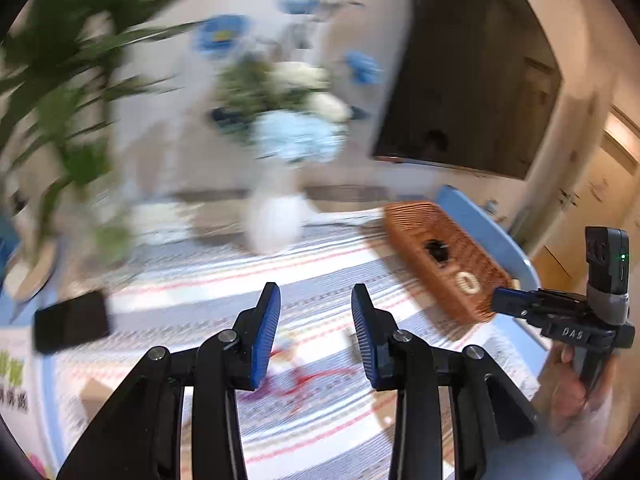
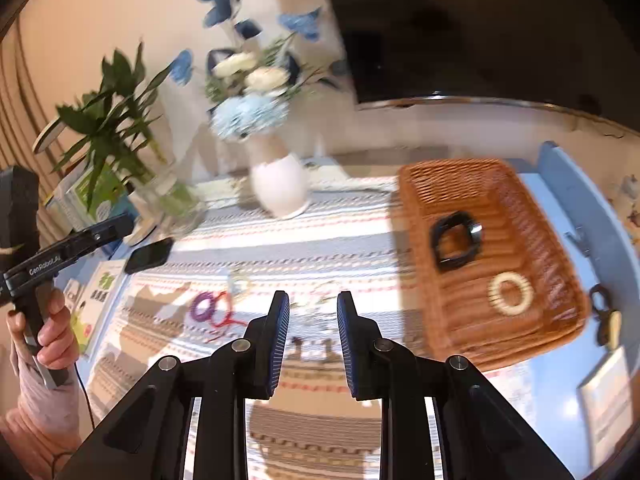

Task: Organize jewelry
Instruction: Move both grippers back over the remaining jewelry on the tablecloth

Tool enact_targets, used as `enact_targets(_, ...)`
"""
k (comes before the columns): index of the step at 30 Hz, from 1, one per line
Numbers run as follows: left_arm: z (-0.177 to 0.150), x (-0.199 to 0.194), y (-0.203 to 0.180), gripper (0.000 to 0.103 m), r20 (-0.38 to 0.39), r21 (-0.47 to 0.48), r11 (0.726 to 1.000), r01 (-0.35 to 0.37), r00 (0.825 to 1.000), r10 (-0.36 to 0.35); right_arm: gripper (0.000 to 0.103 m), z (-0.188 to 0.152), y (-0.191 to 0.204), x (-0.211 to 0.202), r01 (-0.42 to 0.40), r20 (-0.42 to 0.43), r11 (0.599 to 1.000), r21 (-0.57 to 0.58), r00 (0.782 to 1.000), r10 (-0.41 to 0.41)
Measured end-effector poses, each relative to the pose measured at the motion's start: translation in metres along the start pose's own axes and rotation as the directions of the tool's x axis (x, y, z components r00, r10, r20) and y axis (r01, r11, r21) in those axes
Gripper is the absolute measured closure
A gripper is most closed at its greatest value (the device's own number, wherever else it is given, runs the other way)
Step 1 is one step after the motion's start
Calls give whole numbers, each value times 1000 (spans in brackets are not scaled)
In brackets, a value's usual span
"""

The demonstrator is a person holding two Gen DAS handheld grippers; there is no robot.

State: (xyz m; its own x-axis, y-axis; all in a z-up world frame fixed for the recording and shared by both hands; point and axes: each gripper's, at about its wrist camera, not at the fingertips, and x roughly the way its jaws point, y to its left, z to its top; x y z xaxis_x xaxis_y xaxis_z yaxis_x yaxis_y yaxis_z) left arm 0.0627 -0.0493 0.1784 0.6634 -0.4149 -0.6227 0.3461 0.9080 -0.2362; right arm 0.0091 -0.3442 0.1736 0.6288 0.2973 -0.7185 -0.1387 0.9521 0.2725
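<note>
Both claws are hovering over the striped tabletop [image 2: 320,236] with nothing between the pads: the left claw [image 1: 316,334] is standing spread, the right claw [image 2: 313,340] parted a little narrower. Just beyond them the loose jewelry is waiting, a red and purple cord bracelet [image 2: 214,312] lying beside pale pieces too blurred to name. To do this well, I'd say one claw should be settling squarely over a single piece and pinching low. Further right, the wicker basket [image 2: 460,184] is already holding a black watch [image 2: 456,240] and a cream ring bangle [image 2: 511,294]. Behind, a white vase of flowers [image 2: 280,188], a phone [image 2: 149,255] and a dark screen [image 2: 480,28] are backing the scene.
</note>
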Motion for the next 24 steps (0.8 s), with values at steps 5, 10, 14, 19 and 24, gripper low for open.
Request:
enact_targets(5, -40, 4, 64, 66, -58, -148, 989, -24, 998, 16, 78, -11, 29, 46, -85, -94, 996, 31, 992, 87)
enact_targets(10, -75, 48, 91, 66, -178, -212, 976, -45, 984, 7, 78, -24, 45, 89, -97, -179, 994, 41, 979, 103)
enact_targets(14, -89, 78, 90, 67, -240, -214, 975, -52, 971, -1, 77, -33, 33, 111, -90, -184, 990, 106, 977, 109)
enact_targets(19, -100, 107, 86, 67, -295, -195, 978, -76, 955, 15, 75, -43, 20, 138, -109, -221, 981, 161, 965, 144)
enact_targets(24, -100, 116, 82, 67, -299, -172, 981, -87, 954, 32, 75, -39, 29, 158, -46, -237, 994, 96, 969, 67)
